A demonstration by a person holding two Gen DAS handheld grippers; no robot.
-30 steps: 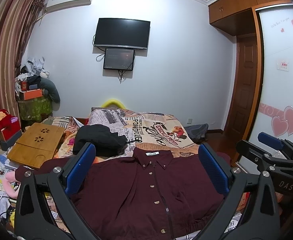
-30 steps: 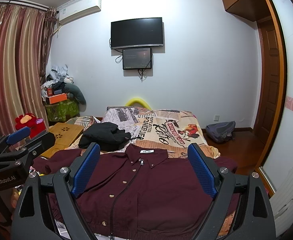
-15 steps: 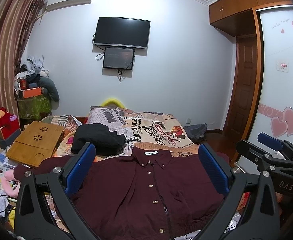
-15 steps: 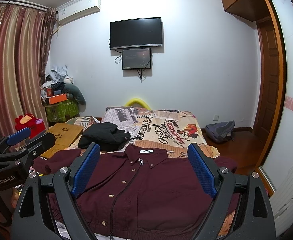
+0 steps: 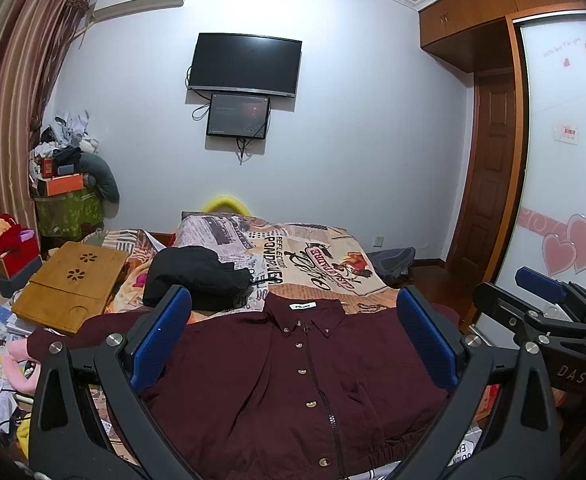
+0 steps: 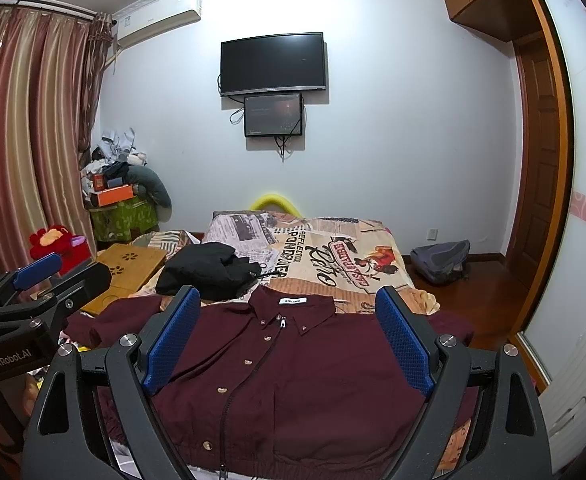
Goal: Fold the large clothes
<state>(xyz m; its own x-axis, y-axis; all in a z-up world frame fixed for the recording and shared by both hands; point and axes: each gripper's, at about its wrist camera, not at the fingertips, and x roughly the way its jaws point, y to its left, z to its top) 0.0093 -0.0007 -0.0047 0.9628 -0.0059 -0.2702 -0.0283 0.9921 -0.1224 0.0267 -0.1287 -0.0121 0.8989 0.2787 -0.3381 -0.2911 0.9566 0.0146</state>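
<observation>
A dark maroon button-front jacket (image 5: 285,376) lies spread flat, front up, on the near end of the bed, collar toward the far wall, sleeves out to both sides. The same jacket (image 6: 293,372) fills the lower middle of the right wrist view. My left gripper (image 5: 293,336) hovers above its chest, open, blue pads wide apart with nothing between them. My right gripper (image 6: 289,336) is likewise open and empty over the jacket. Each gripper shows at the edge of the other's view.
A black garment (image 5: 197,276) lies bunched on the patterned bedspread (image 5: 317,256) behind the collar. A wooden lap tray (image 5: 73,280) sits at the left, clutter below it. A grey backpack (image 6: 441,266) rests on the floor by the brown door (image 6: 537,184).
Both views shift only slightly; the grippers stay open above the jacket and the jacket has not moved.
</observation>
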